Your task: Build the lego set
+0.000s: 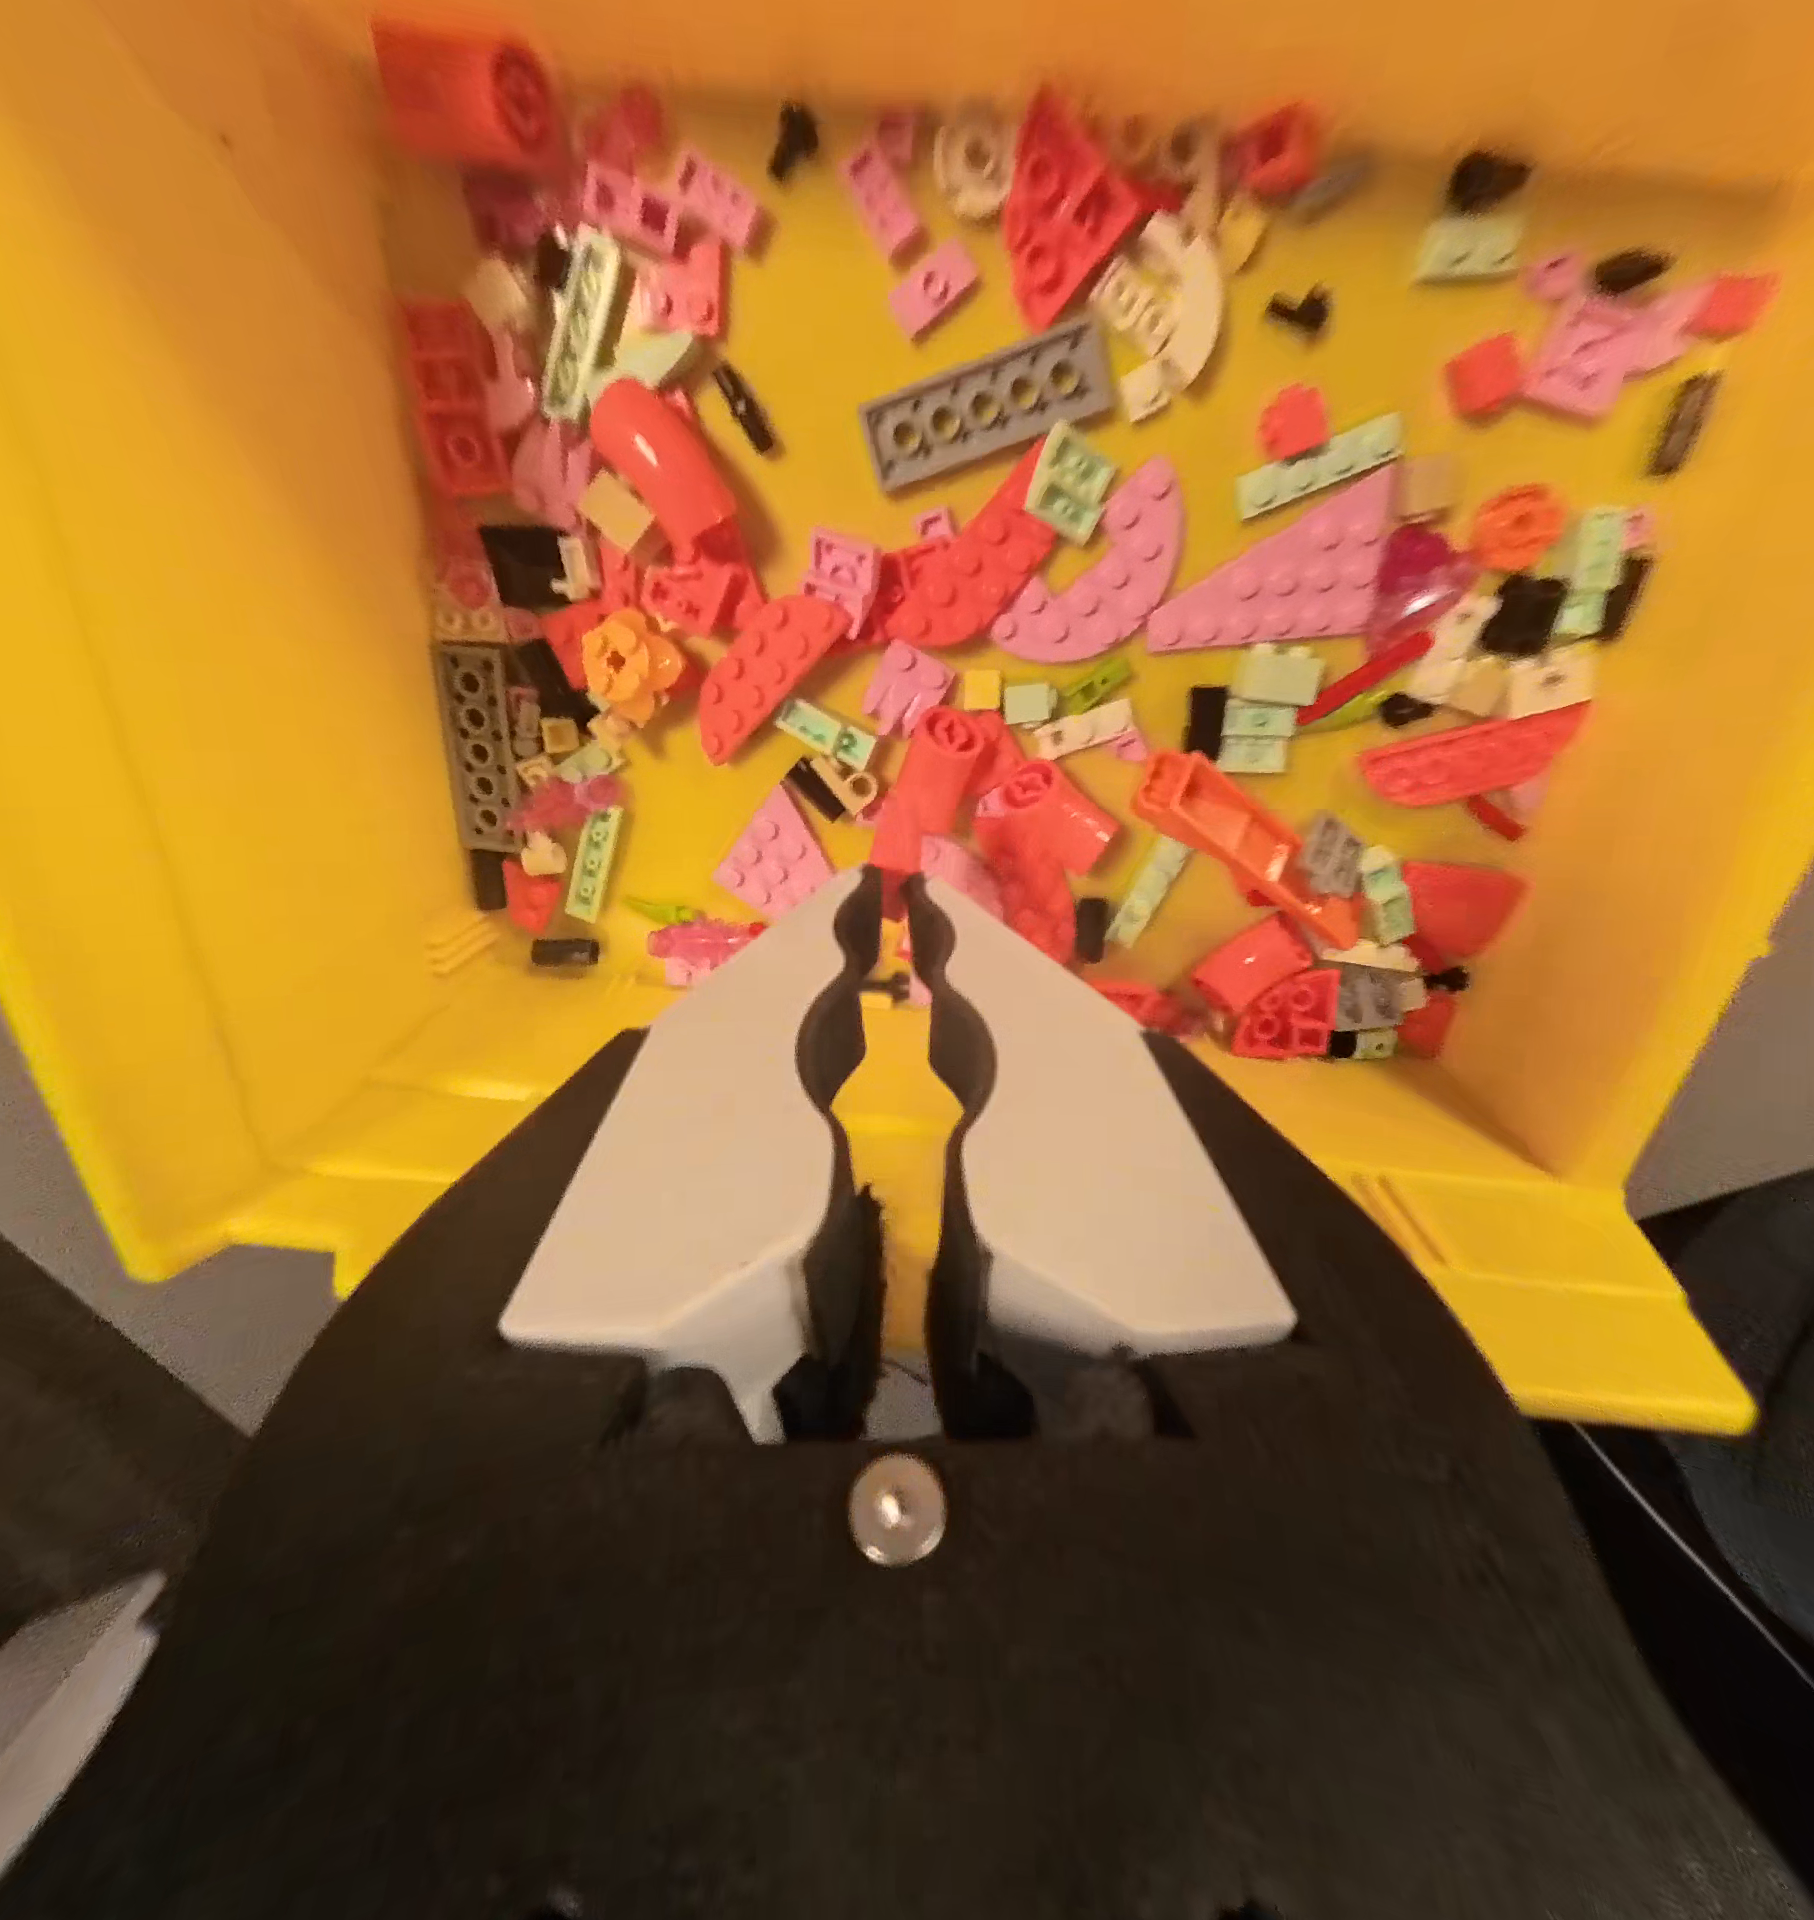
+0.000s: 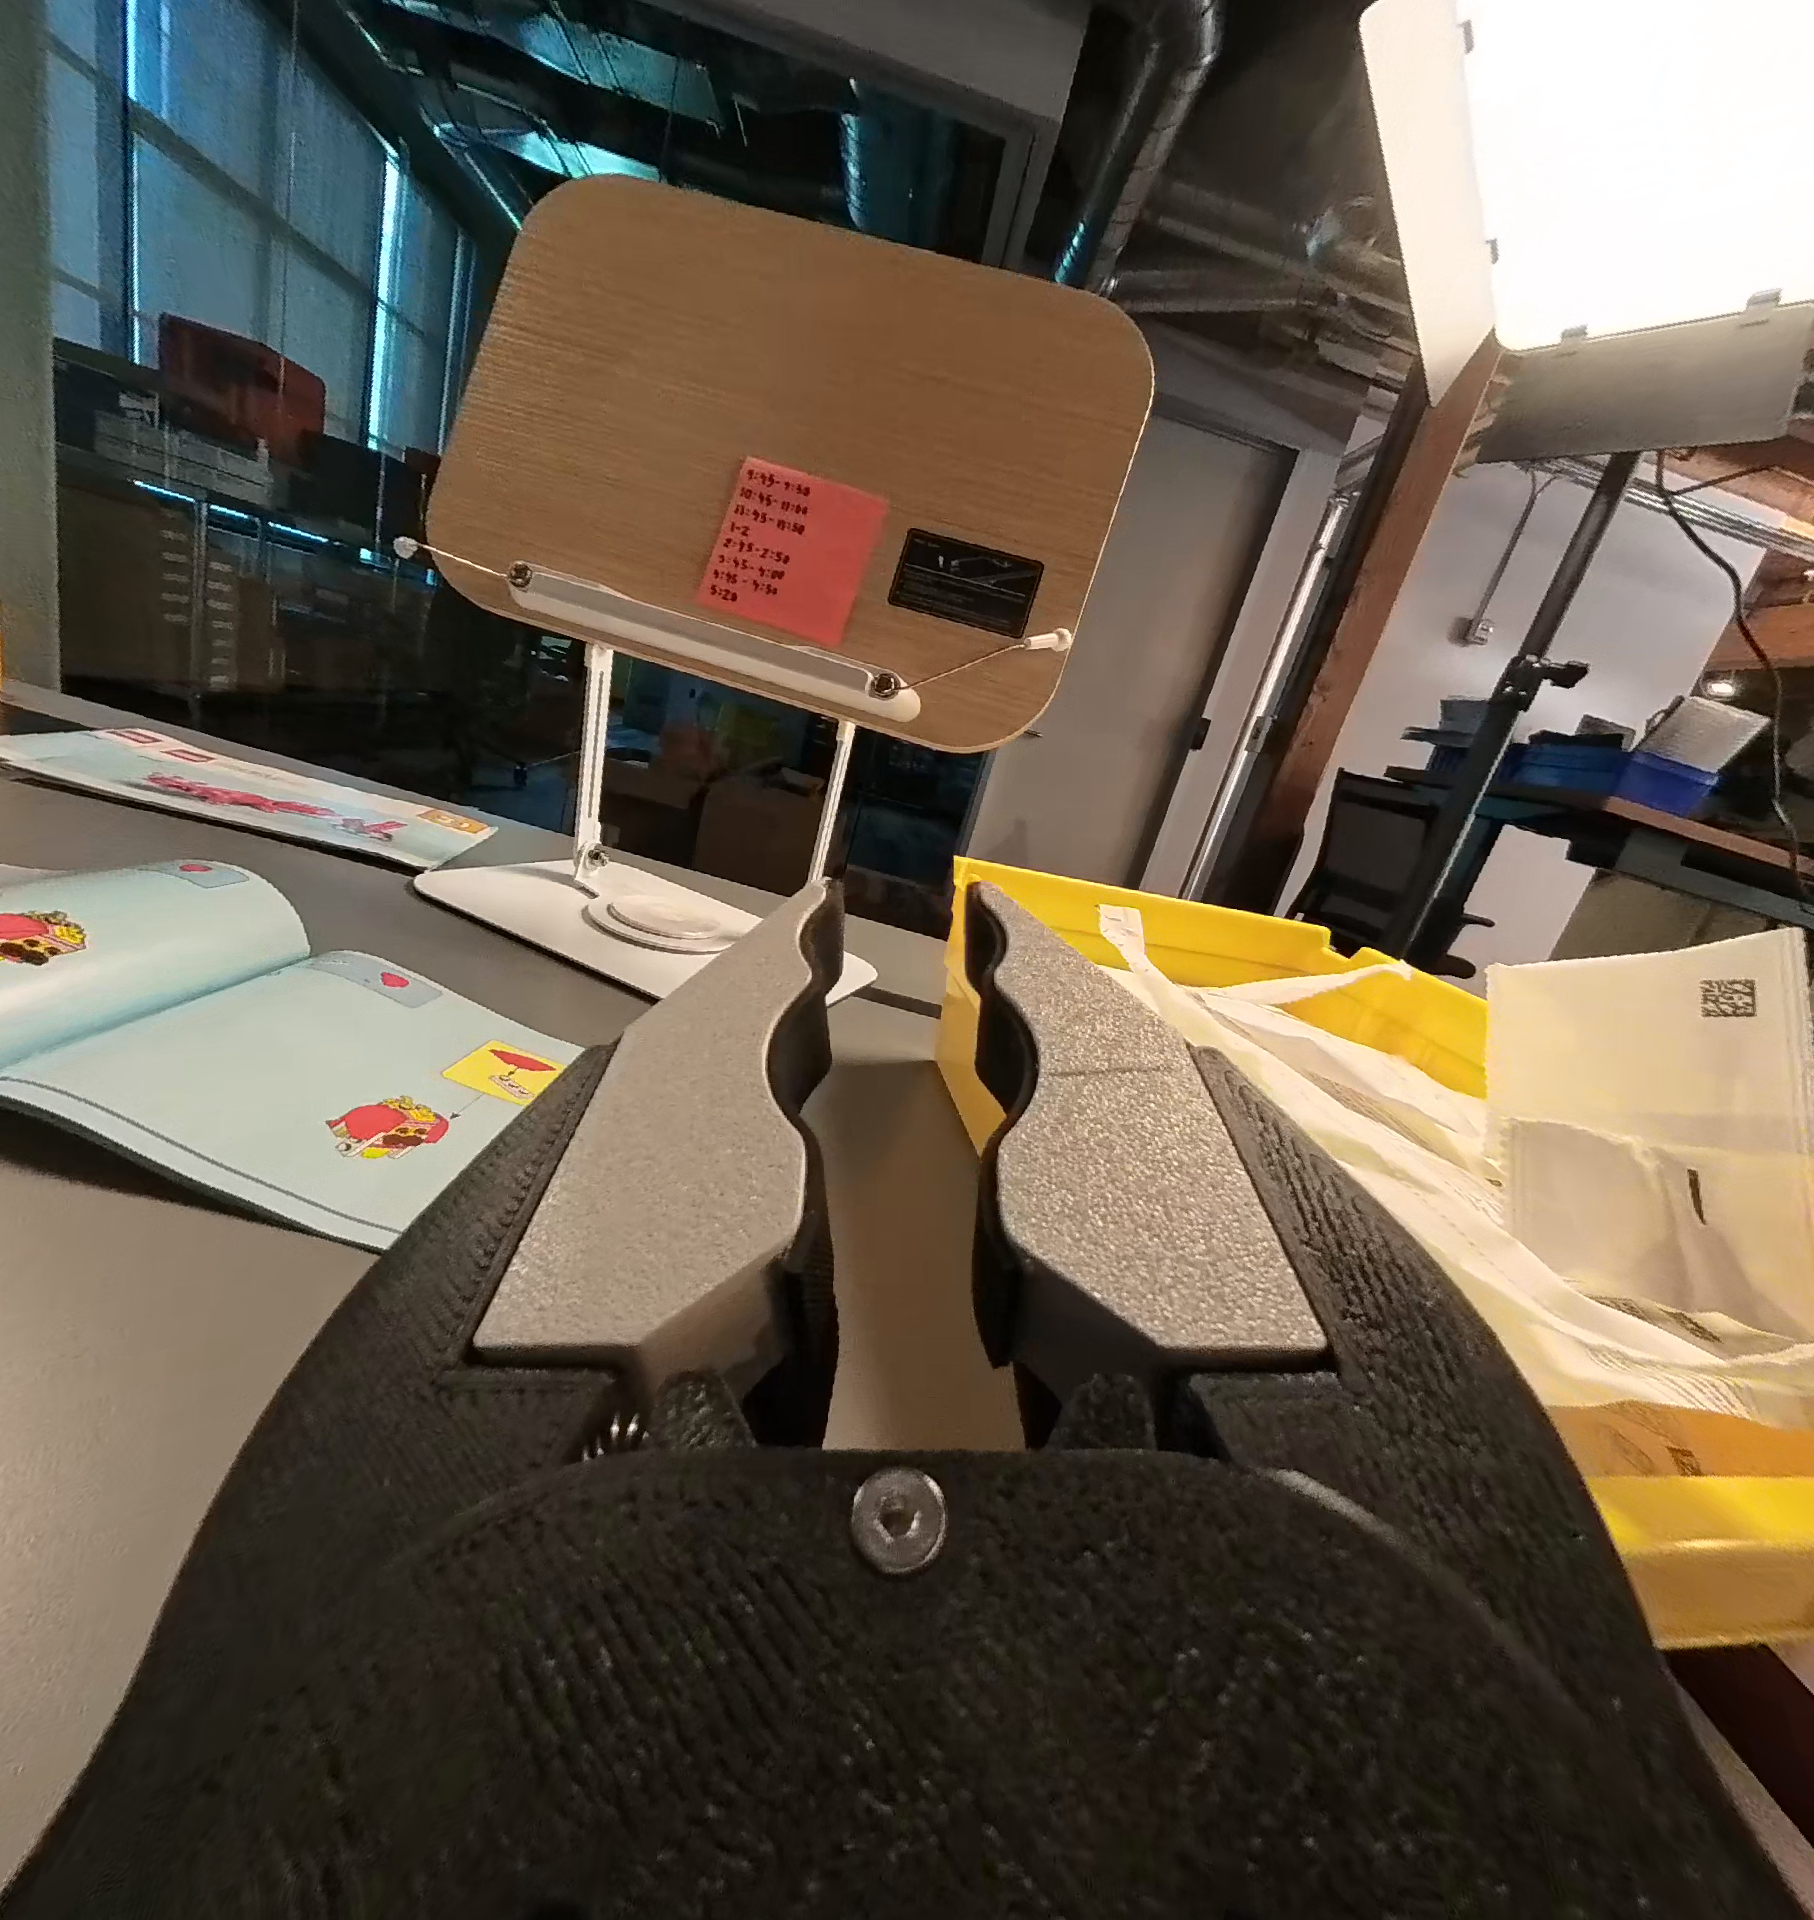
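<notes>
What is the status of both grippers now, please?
Left gripper shut on coral brick above yellow bin. Right gripper open, empty, over table.

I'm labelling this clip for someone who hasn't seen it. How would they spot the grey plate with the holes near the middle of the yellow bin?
Look into the open yellow plastic bin full of toy bricks, and go to its upper middle. There a flat grey rectangular plate with a row of round holes lies tilted, on bare yellow floor. Its neighbours are pink, coral or white; the other grey holed piece stands against the left wall.
</notes>
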The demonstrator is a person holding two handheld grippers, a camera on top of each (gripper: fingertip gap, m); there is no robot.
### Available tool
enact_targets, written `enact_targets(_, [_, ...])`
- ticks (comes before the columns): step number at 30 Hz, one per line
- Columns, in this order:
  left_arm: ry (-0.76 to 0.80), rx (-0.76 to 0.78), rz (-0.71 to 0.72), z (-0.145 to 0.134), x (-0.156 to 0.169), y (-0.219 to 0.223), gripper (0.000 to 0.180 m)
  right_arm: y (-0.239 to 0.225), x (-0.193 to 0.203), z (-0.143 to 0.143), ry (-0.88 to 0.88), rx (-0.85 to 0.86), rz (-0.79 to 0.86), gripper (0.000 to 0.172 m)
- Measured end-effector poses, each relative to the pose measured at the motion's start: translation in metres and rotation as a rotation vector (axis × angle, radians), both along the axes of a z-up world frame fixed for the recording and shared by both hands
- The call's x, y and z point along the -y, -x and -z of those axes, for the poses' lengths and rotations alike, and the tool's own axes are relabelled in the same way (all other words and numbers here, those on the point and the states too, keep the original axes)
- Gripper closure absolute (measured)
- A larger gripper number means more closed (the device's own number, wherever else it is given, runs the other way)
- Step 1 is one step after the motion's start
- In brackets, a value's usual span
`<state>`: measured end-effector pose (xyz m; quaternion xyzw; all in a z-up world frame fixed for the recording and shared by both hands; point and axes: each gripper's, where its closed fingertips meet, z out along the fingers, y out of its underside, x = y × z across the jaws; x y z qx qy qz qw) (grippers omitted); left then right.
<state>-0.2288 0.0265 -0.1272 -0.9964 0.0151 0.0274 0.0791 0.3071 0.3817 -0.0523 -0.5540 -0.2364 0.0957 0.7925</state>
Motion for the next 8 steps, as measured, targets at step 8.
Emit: enact_targets(8, [-0.485, 0.302, 0.225, -0.111, -0.045, -0.097, 0.178, 0.001, 0.001, 0.0, -0.001, -0.001, -0.006, 0.152])
